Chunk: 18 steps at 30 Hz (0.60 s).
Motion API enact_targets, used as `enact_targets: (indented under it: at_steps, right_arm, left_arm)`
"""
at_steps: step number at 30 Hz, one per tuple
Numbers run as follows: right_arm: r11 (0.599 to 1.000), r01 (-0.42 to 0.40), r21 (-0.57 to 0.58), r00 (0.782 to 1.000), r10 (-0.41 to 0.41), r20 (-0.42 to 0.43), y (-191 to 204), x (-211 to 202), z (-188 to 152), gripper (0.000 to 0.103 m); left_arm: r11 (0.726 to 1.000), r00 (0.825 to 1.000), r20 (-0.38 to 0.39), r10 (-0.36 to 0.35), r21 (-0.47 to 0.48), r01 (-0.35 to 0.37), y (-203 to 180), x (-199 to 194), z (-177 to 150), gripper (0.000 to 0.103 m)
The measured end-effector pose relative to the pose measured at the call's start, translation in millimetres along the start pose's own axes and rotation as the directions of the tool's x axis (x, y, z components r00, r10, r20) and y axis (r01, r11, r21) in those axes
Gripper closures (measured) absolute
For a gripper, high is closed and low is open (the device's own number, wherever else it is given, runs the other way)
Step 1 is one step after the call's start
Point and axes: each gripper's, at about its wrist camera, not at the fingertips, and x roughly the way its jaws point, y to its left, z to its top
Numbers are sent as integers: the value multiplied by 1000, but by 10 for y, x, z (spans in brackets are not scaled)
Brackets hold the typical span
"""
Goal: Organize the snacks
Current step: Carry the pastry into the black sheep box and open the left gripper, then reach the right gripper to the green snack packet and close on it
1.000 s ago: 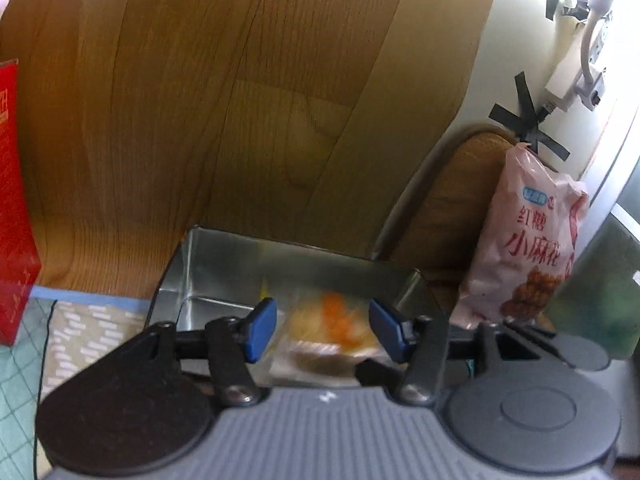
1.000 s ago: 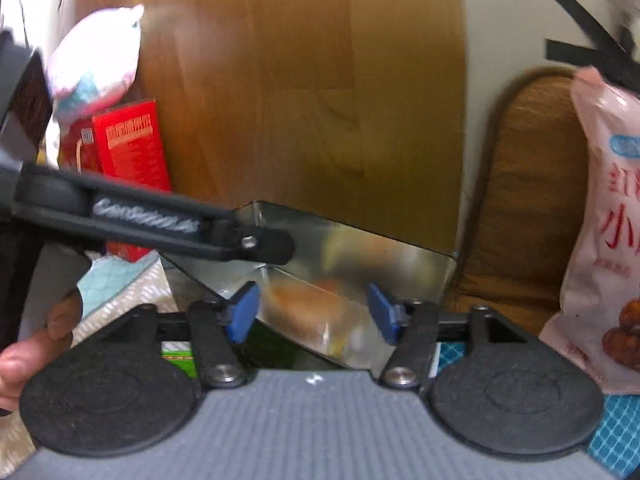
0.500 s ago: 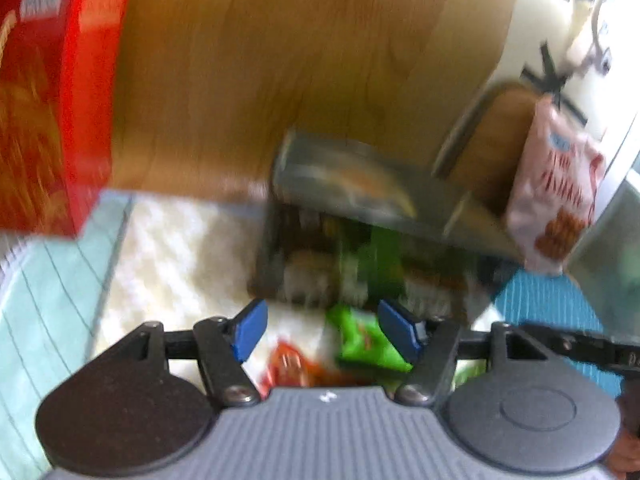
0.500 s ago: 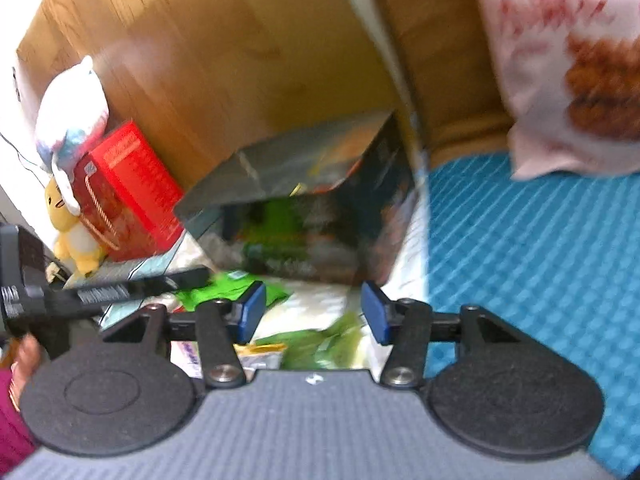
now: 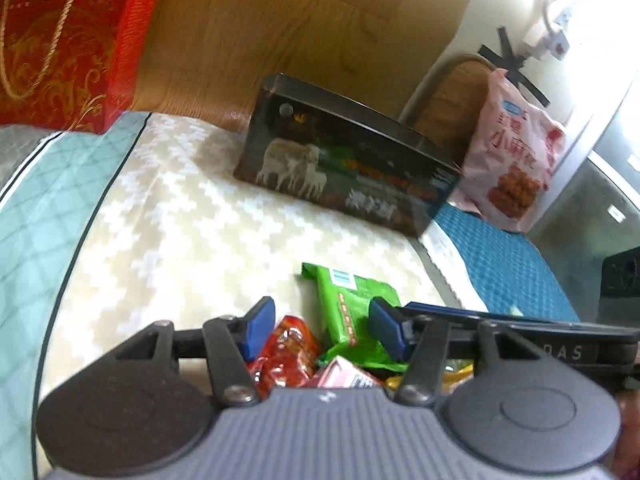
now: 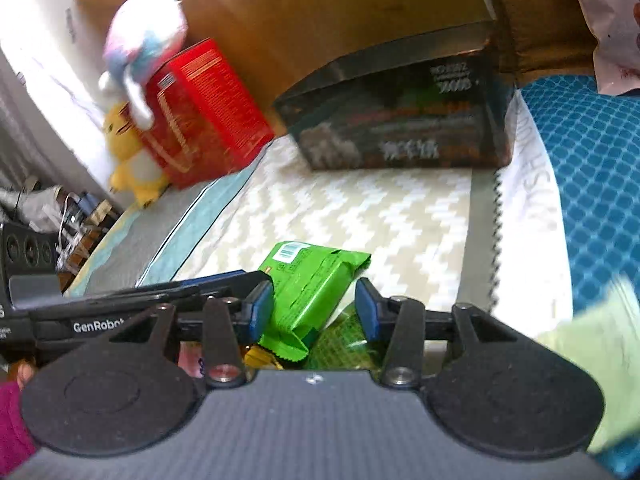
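A dark metal tin [image 5: 340,164] with sheep on its side stands at the back of the zigzag-patterned mat; it also shows in the right wrist view [image 6: 404,120]. Loose snack packets lie in front of it: a green packet [image 5: 348,304] [image 6: 312,280], a red packet [image 5: 286,348] and others half hidden under the grippers. My left gripper [image 5: 322,328] is open and empty just above the red and green packets. My right gripper [image 6: 314,312] is open and empty over the green packet. The two grippers are side by side.
A red gift box [image 5: 68,40] [image 6: 200,108] stands at the back left with plush toys [image 6: 140,44] by it. A pink snack bag [image 5: 516,148] leans at the back right on a blue mat [image 6: 592,184]. A wooden board [image 5: 304,20] backs the scene.
Both grippers pulled back from the open tin, where they hung over snacks inside, and came down to the loose packets in front of it. Both stayed open.
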Motion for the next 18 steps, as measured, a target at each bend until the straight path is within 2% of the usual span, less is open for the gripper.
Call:
enact_targets:
  at_steps: [3, 5, 10, 12, 14, 18]
  right_arm:
    - [1000, 0, -27, 1000, 0, -19, 74, -51, -33, 54]
    - [1000, -10, 1, 1000, 10, -24, 66, -119, 38, 53]
    - [987, -60, 146, 997, 52, 59, -114, -348, 357, 53]
    - [974, -64, 219, 996, 50, 69, -169, -371, 436, 52]
    - [953, -58, 298, 997, 40, 65, -249, -333, 496, 46]
    - [887, -58, 457, 998, 47, 36, -453, -227, 535, 46]
  left_arm:
    - [1000, 1000, -6, -13, 16, 13, 59, -182, -103, 45]
    - [999, 999, 11, -38, 4, 38, 104, -288, -117, 42]
    - [995, 987, 158, -32, -91, 47, 391, -537, 28, 35]
    - [993, 981, 196, -4, -113, 26, 517, -559, 68, 34]
    - [990, 975, 214, 61, -136, -32, 634, -532, 62, 34]
    - [980, 981, 183, 64, -196, -27, 801, -442, 47, 34]
